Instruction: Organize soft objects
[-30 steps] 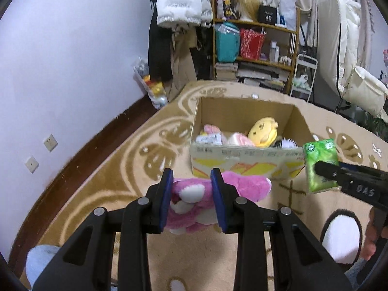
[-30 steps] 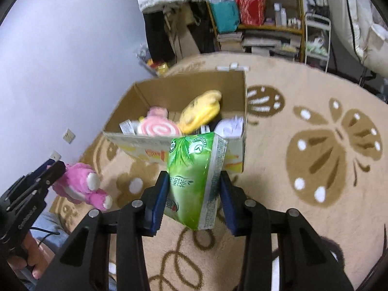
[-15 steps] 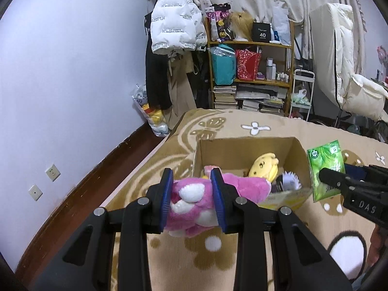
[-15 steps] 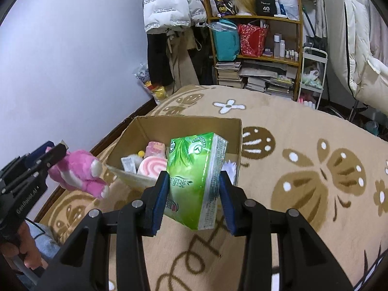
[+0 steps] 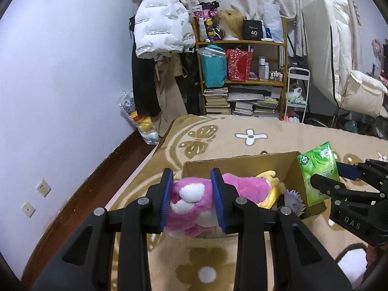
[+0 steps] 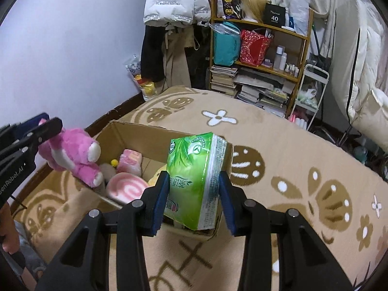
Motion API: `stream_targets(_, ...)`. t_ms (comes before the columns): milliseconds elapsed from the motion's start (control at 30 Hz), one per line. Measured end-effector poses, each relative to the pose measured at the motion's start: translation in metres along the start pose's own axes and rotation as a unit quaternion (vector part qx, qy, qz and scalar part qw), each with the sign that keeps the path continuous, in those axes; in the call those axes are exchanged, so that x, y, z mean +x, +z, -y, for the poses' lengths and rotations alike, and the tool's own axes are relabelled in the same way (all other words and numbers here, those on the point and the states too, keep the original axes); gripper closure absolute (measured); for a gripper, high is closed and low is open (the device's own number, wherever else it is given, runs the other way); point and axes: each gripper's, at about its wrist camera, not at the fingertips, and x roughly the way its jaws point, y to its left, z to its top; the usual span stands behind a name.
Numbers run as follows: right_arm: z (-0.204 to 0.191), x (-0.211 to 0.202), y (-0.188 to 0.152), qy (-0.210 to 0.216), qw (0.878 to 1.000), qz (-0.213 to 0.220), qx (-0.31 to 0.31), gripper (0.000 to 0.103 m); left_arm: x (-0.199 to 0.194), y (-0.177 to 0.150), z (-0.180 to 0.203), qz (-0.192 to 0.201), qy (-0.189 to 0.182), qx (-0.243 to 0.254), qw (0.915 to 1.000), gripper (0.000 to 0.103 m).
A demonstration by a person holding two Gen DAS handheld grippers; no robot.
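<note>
My left gripper (image 5: 192, 194) is shut on a pink plush bear (image 5: 191, 198) and holds it over the near left edge of an open cardboard box (image 5: 242, 163). The bear also shows in the right wrist view (image 6: 72, 155). My right gripper (image 6: 194, 194) is shut on a green tissue pack (image 6: 196, 181) and holds it above the box's near right corner (image 6: 228, 150); the pack shows in the left wrist view (image 5: 319, 174). Inside the box lie a pink swirl plush (image 6: 128, 189), a pink cake plush (image 6: 129, 161) and a yellow plush (image 5: 266, 189).
The box stands on a beige patterned rug (image 6: 291, 169). A wooden shelf (image 5: 242, 72) with books and bags stands behind, with jackets (image 5: 160, 31) hanging to its left. A purple wall (image 5: 60, 84) runs along the left. A white cart (image 5: 297, 92) and bedding (image 5: 339, 60) stand at the right.
Both grippers have risen and moved forward toward the box; the bear and the tissue pack now hang over its opening instead of in front of it.
</note>
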Motion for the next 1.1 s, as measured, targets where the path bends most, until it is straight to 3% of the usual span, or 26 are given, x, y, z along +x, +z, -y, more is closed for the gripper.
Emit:
stream_targets(67,0.001,0.006,-0.001,0.0,1.0,-0.003,0.003,0.06,0.01,-0.002,0.004,-0.005,-0.009,0.002,0.9999,0.073)
stream_targets(200,0.007,0.023,-0.006,0.04,0.998,-0.021,0.032,0.06,0.029,-0.009,0.014,-0.025,-0.024,0.011,0.9993,0.073)
stream_targets(267,0.005,0.027,-0.009,0.036,0.999,-0.02,0.024,0.06,0.039,-0.012,0.02,-0.036,-0.027,0.019,0.9988,0.073)
stream_targets(600,0.004,0.039,-0.001,0.046,0.999,-0.019,0.02,0.058,0.056,-0.002,0.024,-0.038,0.004,0.031,0.9988,0.069)
stream_targets(633,0.004,0.04,-0.001,0.044,0.999,-0.022,0.02,0.056,0.057,-0.002,0.022,-0.042,0.007,0.025,0.9988,0.066)
stream_targets(700,0.003,0.041,-0.001,0.038,0.999,-0.023,0.019,0.056,0.056,-0.004,0.019,-0.046,0.019,0.019,0.9986,0.04)
stream_targets(800,0.004,0.041,-0.003,0.047,0.998,-0.03,0.023,0.055,0.049,-0.008,0.014,-0.039,0.027,0.013,0.9988,0.034)
stream_targets(967,0.012,0.029,-0.005,0.033,0.999,-0.027,0.034,0.024,0.034,-0.013,0.007,-0.052,0.036,0.006,0.998,0.017)
stream_targets(1100,0.014,0.01,-0.005,0.03,0.999,-0.008,0.042,0.013,0.01,-0.013,0.006,-0.041,0.045,0.015,0.998,0.007)
